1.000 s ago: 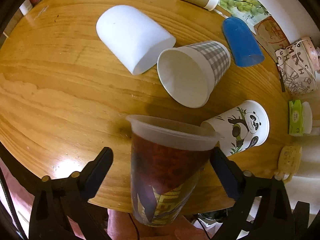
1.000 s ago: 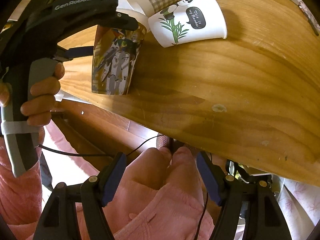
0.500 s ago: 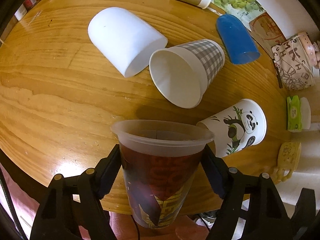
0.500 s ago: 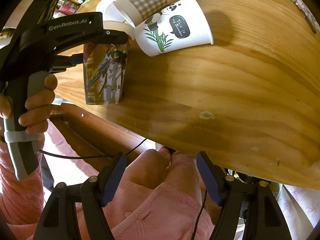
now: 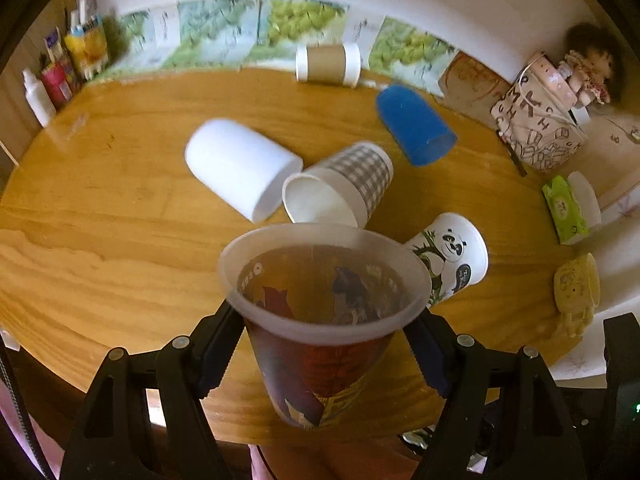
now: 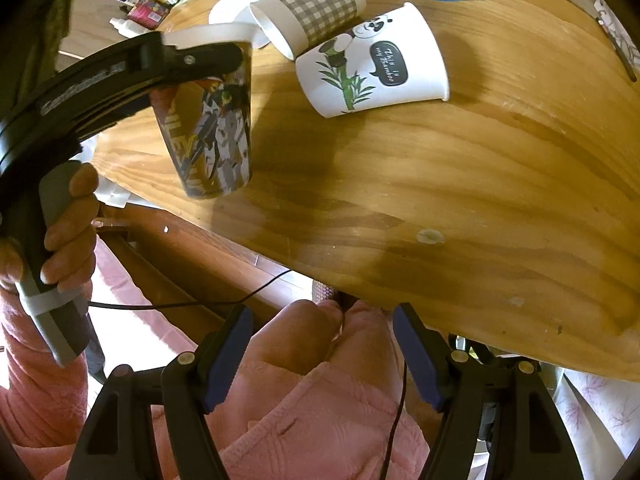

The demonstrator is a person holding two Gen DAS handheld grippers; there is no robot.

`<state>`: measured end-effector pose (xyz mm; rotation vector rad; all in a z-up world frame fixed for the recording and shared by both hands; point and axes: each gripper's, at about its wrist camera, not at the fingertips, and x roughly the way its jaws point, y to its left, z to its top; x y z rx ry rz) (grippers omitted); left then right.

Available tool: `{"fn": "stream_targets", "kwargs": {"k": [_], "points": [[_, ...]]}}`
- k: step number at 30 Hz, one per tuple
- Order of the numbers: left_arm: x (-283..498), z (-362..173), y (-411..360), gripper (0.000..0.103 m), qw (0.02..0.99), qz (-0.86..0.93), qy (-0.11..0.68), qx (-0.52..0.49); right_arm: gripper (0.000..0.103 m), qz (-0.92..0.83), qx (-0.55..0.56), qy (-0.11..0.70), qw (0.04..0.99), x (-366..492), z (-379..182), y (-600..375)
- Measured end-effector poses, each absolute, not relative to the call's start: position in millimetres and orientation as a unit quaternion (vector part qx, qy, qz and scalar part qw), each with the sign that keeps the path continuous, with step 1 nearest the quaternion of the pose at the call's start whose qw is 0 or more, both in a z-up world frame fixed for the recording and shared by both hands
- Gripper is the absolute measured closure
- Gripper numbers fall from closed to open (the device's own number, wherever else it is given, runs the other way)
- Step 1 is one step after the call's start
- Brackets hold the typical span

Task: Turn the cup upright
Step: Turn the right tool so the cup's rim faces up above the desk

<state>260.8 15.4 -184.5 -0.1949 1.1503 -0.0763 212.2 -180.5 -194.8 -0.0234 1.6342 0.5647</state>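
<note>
My left gripper (image 5: 324, 344) is shut on a printed plastic cup (image 5: 320, 320) with a frosted rim. It holds the cup just below the rim, mouth up and tilted a little, lifted above the near edge of the round wooden table (image 5: 100, 240). The same cup (image 6: 212, 132) and the left gripper (image 6: 192, 56) show in the right wrist view. My right gripper (image 6: 322, 360) is open and empty, below the table edge, above pink-clad knees.
Several cups lie on their sides: a white one (image 5: 240, 168), a checked paper cup (image 5: 344, 184), a panda cup (image 5: 452, 256), a blue cup (image 5: 416, 124), a brown-sleeved cup (image 5: 328, 64). A patterned bag (image 5: 536, 124), a tissue pack (image 5: 564, 208) and a yellow mug (image 5: 576, 296) stand at the right.
My left gripper closed on the printed cup, lifted it off the table and tipped up. The right gripper stayed open and nearly still.
</note>
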Motion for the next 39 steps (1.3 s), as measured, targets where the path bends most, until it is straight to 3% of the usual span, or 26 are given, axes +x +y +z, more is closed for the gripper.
{"fn": "stream_targets", "kwargs": {"k": [16, 26, 39], "points": [[243, -182, 28, 0.024, 0.899, 0.022, 0.433, -0.062, 0.03, 0.238, -0.06, 0.726, 0.642, 203, -201, -174], [234, -172, 34, 0.024, 0.95, 0.017, 0.3, -0.084, 0.03, 0.235, -0.07, 0.737, 0.63, 193, -222, -165], [225, -198, 36, 0.023, 0.952, 0.031, 0.295, -0.073, 0.03, 0.229, -0.102, 0.75, 0.612, 182, -239, -155]]}}
